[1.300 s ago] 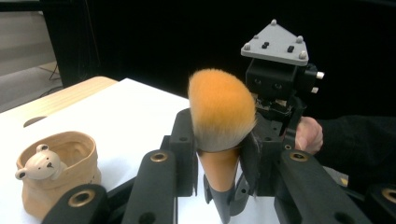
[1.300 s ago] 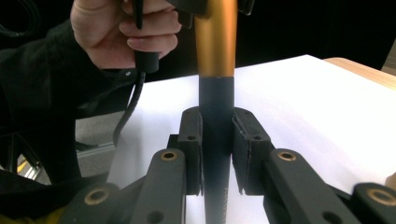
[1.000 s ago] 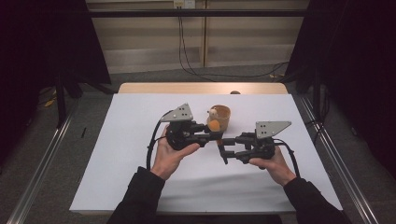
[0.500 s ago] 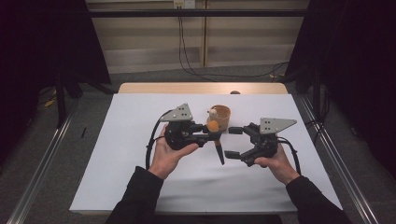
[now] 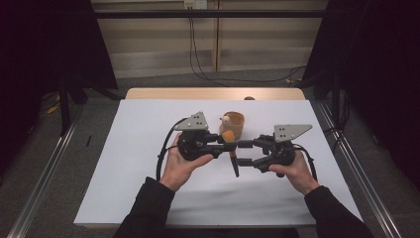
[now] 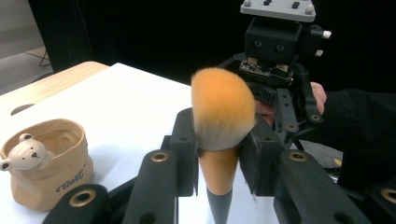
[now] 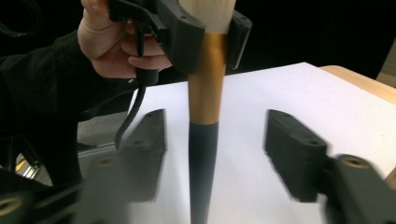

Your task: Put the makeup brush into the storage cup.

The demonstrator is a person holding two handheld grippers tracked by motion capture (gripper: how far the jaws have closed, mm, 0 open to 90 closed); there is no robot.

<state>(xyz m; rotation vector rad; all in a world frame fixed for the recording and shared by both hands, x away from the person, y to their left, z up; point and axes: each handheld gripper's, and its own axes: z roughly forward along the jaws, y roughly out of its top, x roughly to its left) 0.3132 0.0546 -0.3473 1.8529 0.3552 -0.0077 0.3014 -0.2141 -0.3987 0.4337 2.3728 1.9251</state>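
Left gripper view: item one, makeup brush (image 6: 222,140), orange bristle head up, pinched at its gold ferrule by my left hand-held gripper (image 6: 219,154). Item two, right hand-held gripper (image 7: 215,154), jaws spread wide either side of the brush's dark handle, touching nothing. Right gripper view: brush long axis runs upright through centre frame, handle tip hanging low between my open jaws. Relation that counts, I judge: the handle lies straight ahead of the right one, ready for a handover. Item three, bear pot (image 5: 233,124), upper centre of the high view on the table (image 5: 148,129), just beyond the brush.
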